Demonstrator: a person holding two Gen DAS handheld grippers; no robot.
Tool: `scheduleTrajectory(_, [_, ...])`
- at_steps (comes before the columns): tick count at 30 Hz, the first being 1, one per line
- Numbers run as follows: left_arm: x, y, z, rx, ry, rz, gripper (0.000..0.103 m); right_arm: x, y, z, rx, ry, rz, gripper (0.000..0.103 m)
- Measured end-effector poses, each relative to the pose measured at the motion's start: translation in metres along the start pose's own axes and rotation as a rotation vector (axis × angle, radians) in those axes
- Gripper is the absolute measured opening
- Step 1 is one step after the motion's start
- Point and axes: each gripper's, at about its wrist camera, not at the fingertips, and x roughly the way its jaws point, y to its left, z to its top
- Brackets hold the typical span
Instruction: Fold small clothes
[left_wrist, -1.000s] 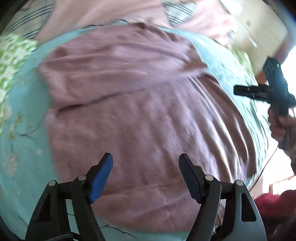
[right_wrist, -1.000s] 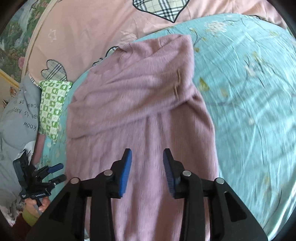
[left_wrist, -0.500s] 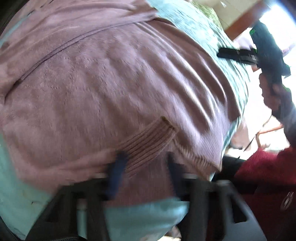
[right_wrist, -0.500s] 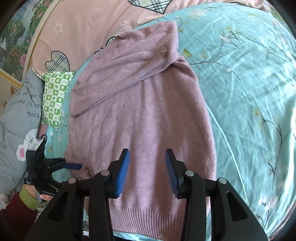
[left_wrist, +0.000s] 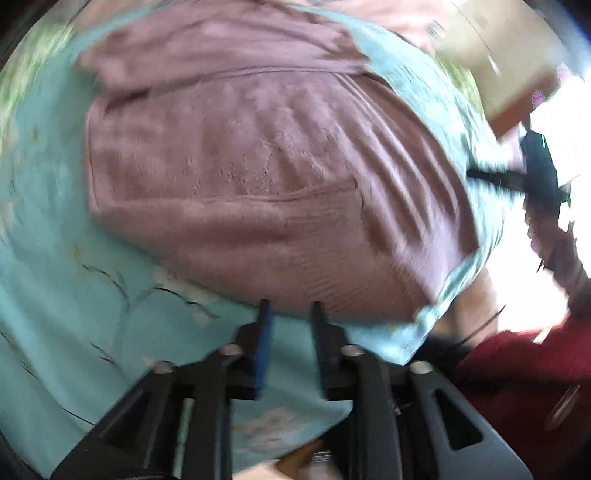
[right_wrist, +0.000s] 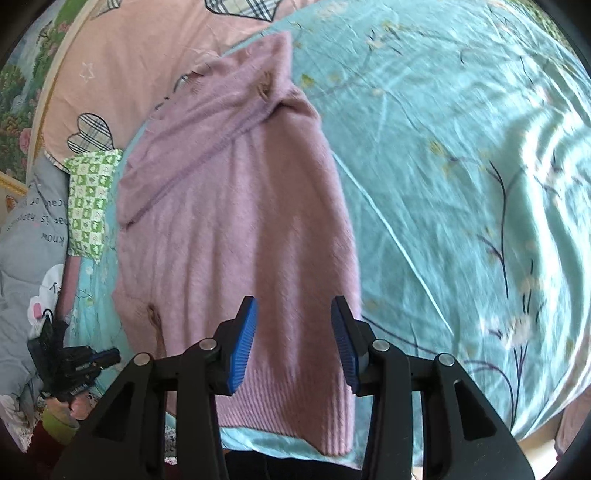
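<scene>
A mauve knitted sweater (right_wrist: 236, 206) lies flat on a turquoise flowered bedsheet (right_wrist: 461, 166), sleeves folded across its body. In the blurred left wrist view the sweater (left_wrist: 258, 177) fills the middle, its ribbed hem toward me. My left gripper (left_wrist: 290, 308) sits just off the sweater's near edge, fingers a narrow gap apart with nothing between them. It also shows in the right wrist view (right_wrist: 101, 358) beside the sweater's left edge. My right gripper (right_wrist: 293, 306) hovers open and empty over the ribbed hem. It shows at the right in the left wrist view (left_wrist: 480, 175).
A pink quilt with plaid hearts (right_wrist: 122, 74) lies beyond the sweater. A green-and-white checked cloth (right_wrist: 90, 203) and a grey printed garment (right_wrist: 26, 258) lie at the left. The bed's near edge (right_wrist: 369, 458) runs just below the hem. A dark red sleeve (left_wrist: 524, 376) is at lower right.
My left gripper has narrowed from wide open and drawn back off the sweater's edge onto the sheet. My right gripper has opened a little wider and moved toward the hem.
</scene>
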Motion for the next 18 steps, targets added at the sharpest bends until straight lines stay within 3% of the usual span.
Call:
scheduleTrajectory(2, [0.003,0.004,0.012,-0.142,0.009,-0.063,0.061,0.002,0.000,-0.004,-0.007,0.010,-0.008,0.044])
scheduleTrajectory(5, [0.014,0.003,0.035,-0.340,0.036,-0.165,0.069,0.000,0.003,-0.007,-0.010,0.012,-0.002,0.044])
scheduleTrajectory(8, [0.035,0.009,0.060,-0.530,0.120,-0.207,0.072,-0.003,0.005,-0.007,-0.015,0.003,0.002,0.044])
scheduleTrajectory(13, [0.073,0.028,0.084,-0.807,0.261,-0.179,0.073,-0.002,0.006,-0.007,-0.022,0.011,0.003,0.045])
scheduleTrajectory(18, [0.103,0.036,0.102,-0.907,0.355,-0.121,0.077,0.000,0.000,-0.007,-0.025,0.037,0.007,0.045])
